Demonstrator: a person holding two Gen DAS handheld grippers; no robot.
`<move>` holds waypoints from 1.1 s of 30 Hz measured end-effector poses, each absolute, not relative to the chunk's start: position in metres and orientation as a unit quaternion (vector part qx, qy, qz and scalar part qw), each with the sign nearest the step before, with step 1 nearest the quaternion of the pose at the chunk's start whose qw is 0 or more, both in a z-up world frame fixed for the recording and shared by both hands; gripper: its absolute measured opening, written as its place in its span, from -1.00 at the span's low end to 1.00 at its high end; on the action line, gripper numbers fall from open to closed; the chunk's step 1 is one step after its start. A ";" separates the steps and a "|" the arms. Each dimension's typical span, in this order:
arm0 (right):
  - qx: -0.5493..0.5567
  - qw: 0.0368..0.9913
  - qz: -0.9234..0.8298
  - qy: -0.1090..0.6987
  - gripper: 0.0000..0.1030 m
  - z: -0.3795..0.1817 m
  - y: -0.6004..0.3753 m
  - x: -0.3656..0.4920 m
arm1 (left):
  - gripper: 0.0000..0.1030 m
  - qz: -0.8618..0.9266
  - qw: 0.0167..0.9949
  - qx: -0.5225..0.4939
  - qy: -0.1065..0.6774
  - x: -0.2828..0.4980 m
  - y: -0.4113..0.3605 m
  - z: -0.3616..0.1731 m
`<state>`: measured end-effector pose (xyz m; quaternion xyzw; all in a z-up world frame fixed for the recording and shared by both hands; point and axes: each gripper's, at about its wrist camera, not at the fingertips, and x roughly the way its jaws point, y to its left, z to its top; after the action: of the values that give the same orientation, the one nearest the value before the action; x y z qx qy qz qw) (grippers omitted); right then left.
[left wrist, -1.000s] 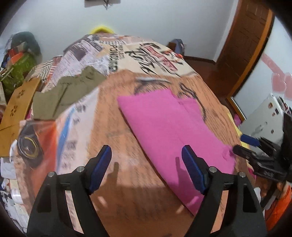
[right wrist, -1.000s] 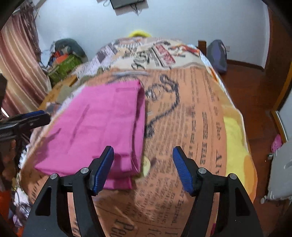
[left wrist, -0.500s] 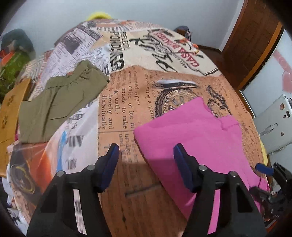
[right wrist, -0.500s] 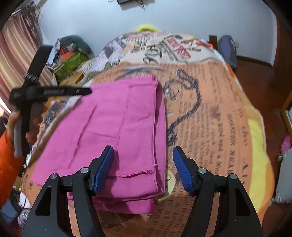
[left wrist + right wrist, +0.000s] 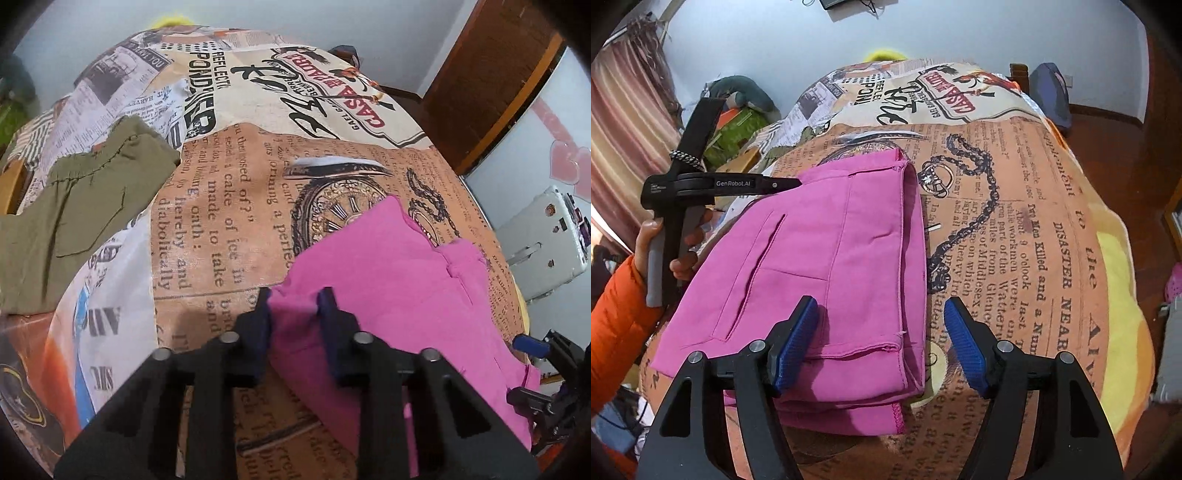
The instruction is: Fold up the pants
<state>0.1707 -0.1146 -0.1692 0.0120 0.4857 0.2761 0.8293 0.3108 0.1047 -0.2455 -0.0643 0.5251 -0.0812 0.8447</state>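
Pants (image 5: 391, 288), pink and folded, lie on the newspaper-print bed cover (image 5: 221, 221); my left gripper (image 5: 294, 306) jaws pinch their near corner, hiding it. Right view: my right gripper (image 5: 881, 345) jaws gape over the hem edge, lower layers cut off beneath them.

Left wrist camera is looking forward over its left gripper (image 5: 293, 295), close down on the pink pants (image 5: 388, 295) corner; right wrist camera is facing along its right gripper (image 5: 879, 314) from the opposite edge, both sharing the pants and newsprint bedspread (image 5: 221, 206)
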 end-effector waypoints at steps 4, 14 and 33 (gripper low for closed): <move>0.004 0.839 0.261 0.478 0.31 -0.159 -0.116 0.168 | -0.72 -0.068 0.850 -0.058 0.519 0.301 0.105 -0.239; 0.017 0.867 0.220 0.448 0.39 -0.116 -0.126 0.161 | -0.80 -0.055 0.867 -0.038 0.494 0.234 0.104 -0.204; -0.009 0.894 0.201 0.401 0.40 -0.090 -0.104 0.147 | -0.92 -0.031 0.875 -0.055 0.480 0.122 0.110 -0.191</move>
<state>0.1466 -0.1043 -0.0905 -0.0087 0.4010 0.2010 0.8937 0.1225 0.1097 -0.1906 -0.0548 0.4797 -0.0310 0.8752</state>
